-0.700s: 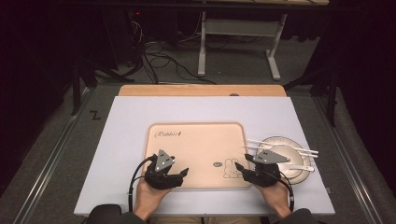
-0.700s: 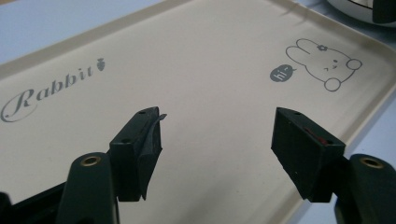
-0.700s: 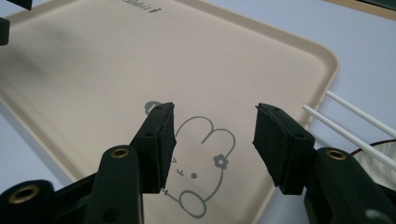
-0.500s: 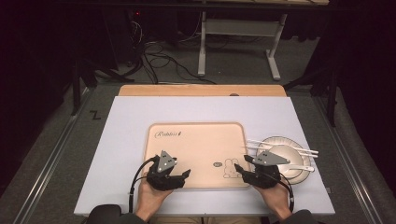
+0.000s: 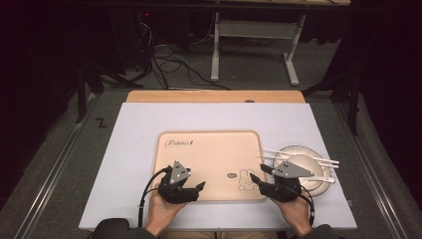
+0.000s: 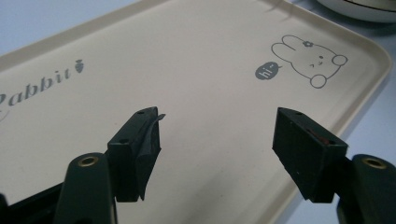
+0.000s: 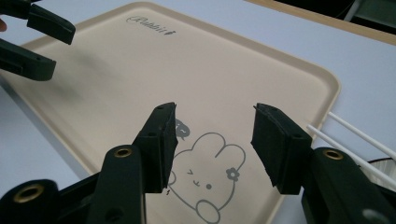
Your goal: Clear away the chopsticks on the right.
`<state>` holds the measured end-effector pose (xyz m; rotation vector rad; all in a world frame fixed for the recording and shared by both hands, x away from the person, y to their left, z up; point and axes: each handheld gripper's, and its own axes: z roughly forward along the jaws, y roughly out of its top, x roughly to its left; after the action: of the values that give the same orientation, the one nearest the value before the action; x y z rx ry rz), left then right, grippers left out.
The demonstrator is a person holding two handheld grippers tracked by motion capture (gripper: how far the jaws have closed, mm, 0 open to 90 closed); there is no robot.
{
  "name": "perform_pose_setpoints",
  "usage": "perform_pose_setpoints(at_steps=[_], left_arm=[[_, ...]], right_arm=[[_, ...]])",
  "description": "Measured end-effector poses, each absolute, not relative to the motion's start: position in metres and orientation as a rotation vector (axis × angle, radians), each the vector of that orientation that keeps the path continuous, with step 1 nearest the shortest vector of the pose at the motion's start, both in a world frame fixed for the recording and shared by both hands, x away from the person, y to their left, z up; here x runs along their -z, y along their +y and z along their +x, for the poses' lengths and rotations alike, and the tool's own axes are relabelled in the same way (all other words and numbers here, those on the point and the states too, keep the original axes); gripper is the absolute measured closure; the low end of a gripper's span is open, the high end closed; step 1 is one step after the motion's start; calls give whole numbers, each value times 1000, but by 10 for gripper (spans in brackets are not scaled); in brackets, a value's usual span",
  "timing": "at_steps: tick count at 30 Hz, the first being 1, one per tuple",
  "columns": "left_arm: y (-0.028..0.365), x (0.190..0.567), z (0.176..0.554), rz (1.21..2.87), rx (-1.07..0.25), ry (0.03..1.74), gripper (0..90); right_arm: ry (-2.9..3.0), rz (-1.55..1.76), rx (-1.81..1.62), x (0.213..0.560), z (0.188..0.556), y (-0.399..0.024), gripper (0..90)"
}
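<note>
Left gripper (image 5: 199,186) jaws spread wide, holding nothing, over the beige tray (image 5: 209,154) mid-tabletop. Right gripper (image 5: 256,179) jaws also spread, empty, above the tray's near right corner, beside the plate (image 5: 298,152).

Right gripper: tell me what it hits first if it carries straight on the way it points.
The right gripper, jaws open and empty, points down over the beige tray. Going straight on, it would probably meet the tray's flat surface near the printed rabbit, though depth is hard to judge.

The tray (image 6: 196,56) reads "Rabbit", and its speech bubble (image 6: 267,71) reads "hi~".
</note>
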<state>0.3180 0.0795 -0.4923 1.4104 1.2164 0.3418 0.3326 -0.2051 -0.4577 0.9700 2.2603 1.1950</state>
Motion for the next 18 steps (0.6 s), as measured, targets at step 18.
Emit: perform_pose_setpoints(at_steps=[18], left_arm=[[82,490,320,1389,-342,1223,319]], right_arm=[[2285,973,-1206,445,323,-212,568]])
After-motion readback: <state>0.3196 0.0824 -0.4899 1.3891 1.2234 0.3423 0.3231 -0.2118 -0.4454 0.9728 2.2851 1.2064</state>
